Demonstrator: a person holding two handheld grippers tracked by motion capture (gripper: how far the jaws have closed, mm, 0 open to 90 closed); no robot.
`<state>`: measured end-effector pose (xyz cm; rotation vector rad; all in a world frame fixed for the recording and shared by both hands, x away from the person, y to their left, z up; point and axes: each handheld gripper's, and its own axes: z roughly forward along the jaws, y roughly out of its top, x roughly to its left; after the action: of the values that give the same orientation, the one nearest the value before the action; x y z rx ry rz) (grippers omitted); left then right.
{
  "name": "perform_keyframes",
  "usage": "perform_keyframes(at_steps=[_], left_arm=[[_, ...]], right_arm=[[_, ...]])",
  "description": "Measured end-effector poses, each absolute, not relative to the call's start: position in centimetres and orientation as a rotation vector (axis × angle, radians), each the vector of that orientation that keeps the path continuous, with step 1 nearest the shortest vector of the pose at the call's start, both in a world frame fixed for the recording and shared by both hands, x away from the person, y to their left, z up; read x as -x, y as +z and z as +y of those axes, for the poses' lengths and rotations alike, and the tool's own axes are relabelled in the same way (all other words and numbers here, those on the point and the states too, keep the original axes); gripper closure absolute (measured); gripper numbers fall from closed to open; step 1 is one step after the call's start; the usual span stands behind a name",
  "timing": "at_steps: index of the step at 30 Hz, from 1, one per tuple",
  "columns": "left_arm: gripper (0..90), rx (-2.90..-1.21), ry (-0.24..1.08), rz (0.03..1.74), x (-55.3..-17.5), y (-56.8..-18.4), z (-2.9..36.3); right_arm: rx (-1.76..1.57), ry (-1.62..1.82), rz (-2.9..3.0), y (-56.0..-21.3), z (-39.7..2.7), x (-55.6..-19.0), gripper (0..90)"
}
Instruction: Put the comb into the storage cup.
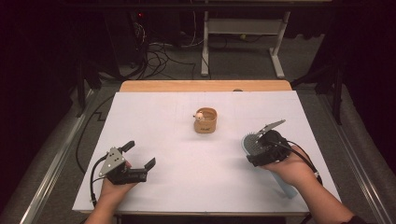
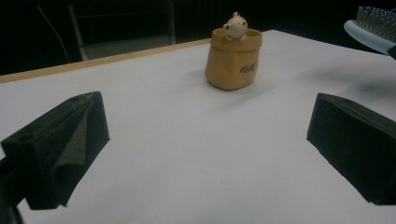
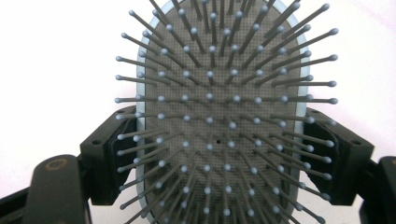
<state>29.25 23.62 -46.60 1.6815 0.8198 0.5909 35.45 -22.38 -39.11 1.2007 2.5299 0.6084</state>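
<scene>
A light-blue hairbrush (image 1: 248, 140) with grey bristles is held just above the white sheet at the right, its handle (image 1: 286, 187) trailing under the person's hand. My right gripper (image 1: 255, 150) is shut on the brush head (image 3: 224, 93), one black pad pressed against each side edge, bristles facing the camera. At the middle of the sheet stands a tan pouch-shaped cup (image 1: 206, 121) with a small white figure (image 2: 235, 26) peeking over its rim. My left gripper (image 1: 140, 154) rests at the lower left, open, with nothing between its fingers (image 2: 60, 149); the cup (image 2: 233, 60) lies ahead of it.
The white sheet (image 1: 187, 154) covers a wooden table whose far edge (image 1: 205, 86) shows. Beyond it, white desk legs (image 1: 204, 46) and loose cables (image 1: 159, 58) lie on a dark floor. The brush (image 2: 373, 25) hangs at the top right of the left gripper view.
</scene>
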Motion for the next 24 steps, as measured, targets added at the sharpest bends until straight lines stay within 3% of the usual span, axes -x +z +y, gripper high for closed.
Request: perform_keyframes(at_steps=[24], left_arm=[[0.2, -1.668, 0.584, 0.823, -29.2, -46.5, 23.7]], right_arm=[[-1.159, 0.908, 2.359, -38.0, -22.1, -35.6, 20.8]])
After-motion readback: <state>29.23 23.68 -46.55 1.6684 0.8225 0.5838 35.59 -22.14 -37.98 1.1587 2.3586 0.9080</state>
